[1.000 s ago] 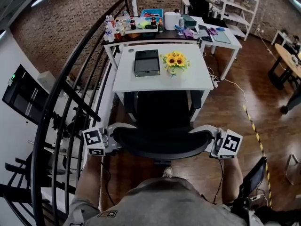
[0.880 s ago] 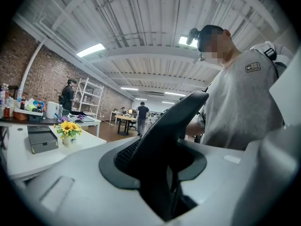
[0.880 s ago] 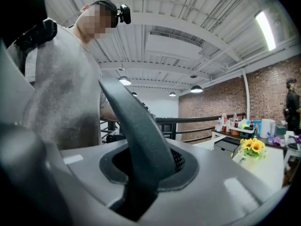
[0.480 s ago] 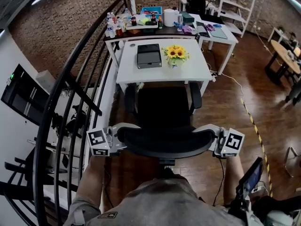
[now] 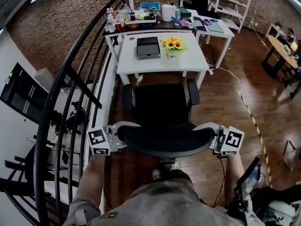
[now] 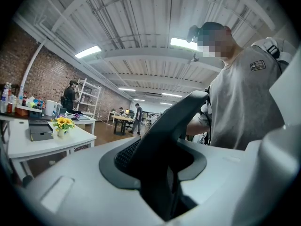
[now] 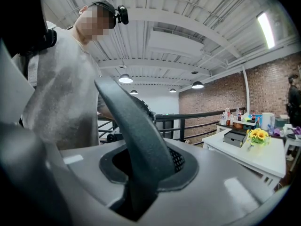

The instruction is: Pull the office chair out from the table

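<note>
The left claw [image 5: 121,138] is clamped on the left edge of the office chair's backrest [image 5: 164,142]. In the left gripper view the two pale grey jaws of the left claw [image 6: 160,178] close on the dark curved rim of the backrest [image 6: 164,126], which fills the gap between them. The right claw [image 5: 210,139] grips the backrest's right edge in the same way. In the right gripper view the dark rim [image 7: 136,126] stands between the jaws of the right claw [image 7: 138,178], with the mesh showing just behind it. Each claw carries a cube with black and white square markers, and each points roughly level toward the chair from its own side.

From the head view, the person's forearms reach out from a grey shirt [image 5: 155,201] to both claws. One shoe [image 5: 156,173] shows on the wooden floor [image 5: 221,107] below the backrest.

The office chair [image 5: 162,105] is black, with its backrest toward the person and its seat facing the white tabletop [image 5: 188,62]. The whole seat and both armrests show in front of the tabletop's near edge, close to it but not tucked beneath.

On the tabletop stand a pot of sunflowers [image 5: 173,44] and, just beside it to the left, a black box [image 5: 148,47]. Behind is a second table [image 5: 141,30] crowded with bottles and a white paper roll [image 5: 168,9]. A black metal railing [image 5: 70,93] curves along the left side. A yellow and black tape line [image 5: 251,121] runs across the floor on the right.
</note>
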`<state>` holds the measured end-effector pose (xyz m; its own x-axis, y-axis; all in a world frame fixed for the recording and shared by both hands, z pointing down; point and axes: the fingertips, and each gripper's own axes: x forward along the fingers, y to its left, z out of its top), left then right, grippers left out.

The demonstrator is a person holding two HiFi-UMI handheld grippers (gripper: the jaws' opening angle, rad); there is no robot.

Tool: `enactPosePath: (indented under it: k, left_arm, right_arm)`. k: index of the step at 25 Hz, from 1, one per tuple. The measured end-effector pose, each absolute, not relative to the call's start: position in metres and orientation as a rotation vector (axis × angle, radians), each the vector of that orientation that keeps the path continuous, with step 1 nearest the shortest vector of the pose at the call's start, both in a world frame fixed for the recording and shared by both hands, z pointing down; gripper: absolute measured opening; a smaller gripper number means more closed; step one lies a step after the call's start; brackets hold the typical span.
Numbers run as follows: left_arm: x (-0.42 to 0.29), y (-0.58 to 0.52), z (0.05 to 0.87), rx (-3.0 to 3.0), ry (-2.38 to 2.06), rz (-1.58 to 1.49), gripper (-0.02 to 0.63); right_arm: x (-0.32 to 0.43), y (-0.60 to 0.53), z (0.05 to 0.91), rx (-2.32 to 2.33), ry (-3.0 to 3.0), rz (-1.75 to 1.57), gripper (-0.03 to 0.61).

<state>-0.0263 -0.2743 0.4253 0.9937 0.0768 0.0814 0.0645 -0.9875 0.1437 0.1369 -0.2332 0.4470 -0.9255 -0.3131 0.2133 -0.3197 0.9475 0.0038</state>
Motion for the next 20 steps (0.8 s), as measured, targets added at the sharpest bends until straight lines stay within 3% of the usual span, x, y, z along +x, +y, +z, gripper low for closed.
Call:
enactPosePath:
  k: [20]
  left_arm:
    - [-0.023,-0.153,0.425,2.995,0.001,0.09,0.15]
  right_arm:
    - [0.143,-0.126,0.446,0.343,-2.906,0.015,0.104]
